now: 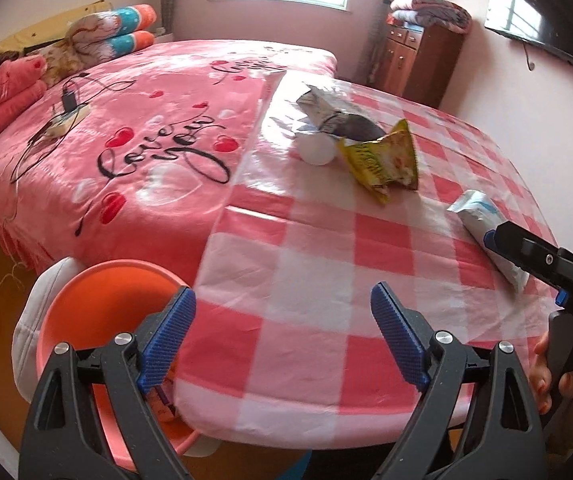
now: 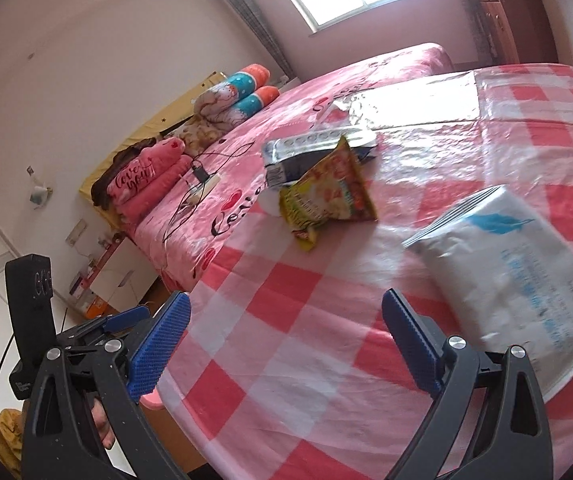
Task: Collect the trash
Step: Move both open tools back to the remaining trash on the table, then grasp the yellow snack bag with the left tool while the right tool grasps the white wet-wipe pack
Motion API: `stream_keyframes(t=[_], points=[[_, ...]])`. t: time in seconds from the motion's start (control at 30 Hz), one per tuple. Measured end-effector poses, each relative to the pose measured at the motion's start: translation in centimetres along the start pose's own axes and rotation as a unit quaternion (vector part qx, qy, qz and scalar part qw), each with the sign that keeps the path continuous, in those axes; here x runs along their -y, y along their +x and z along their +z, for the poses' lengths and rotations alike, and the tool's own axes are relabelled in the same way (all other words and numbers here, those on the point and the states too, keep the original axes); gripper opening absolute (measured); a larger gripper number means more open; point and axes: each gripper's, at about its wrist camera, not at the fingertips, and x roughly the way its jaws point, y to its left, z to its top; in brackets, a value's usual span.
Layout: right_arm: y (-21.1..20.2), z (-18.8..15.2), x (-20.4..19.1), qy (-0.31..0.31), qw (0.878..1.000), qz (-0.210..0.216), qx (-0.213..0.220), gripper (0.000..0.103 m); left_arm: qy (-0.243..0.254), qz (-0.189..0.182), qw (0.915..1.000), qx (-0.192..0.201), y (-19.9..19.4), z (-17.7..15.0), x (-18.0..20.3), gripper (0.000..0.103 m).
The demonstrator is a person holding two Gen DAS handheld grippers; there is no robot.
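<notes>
Two sets of tongs, your left (image 1: 282, 336) and right (image 2: 286, 344), gape wide and hold nothing. At far left, an orange bin (image 1: 98, 300) sits beside the checkered tabletop (image 1: 306, 280). Trash lies there: white cup (image 1: 317, 150), yellow wrapper (image 1: 386, 160), white packet (image 2: 506, 272). Behind stands a pink bed (image 1: 126, 140).
</notes>
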Motion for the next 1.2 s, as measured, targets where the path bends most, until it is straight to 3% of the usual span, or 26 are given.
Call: stream_keyframes(t=[0.47,0.63,0.97,1.2], points=[[-3.3,1.0,2.9,-0.012,0.999,-0.029,0.023,0.095,0.051,-0.005,0.9987,0.005,1.5,3.5,5.8,0.090],[-4.5,1.6,3.9,-0.015,0.998,-0.043,0.032,0.095,0.092,-0.009,0.9956,0.010,2.7,5.2,8.6,0.090],[-4.4,2.2,7.3,-0.009,0.996,-0.085,0.000,0.095,0.232,0.006,0.9722,0.029,6.7,8.6,11.9,0.090],[-4.3,2.5,9.9,0.006,0.994,-0.105,-0.011,0.095,0.268,0.018,0.9632,0.007,9.5,9.5,11.4,0.090]])
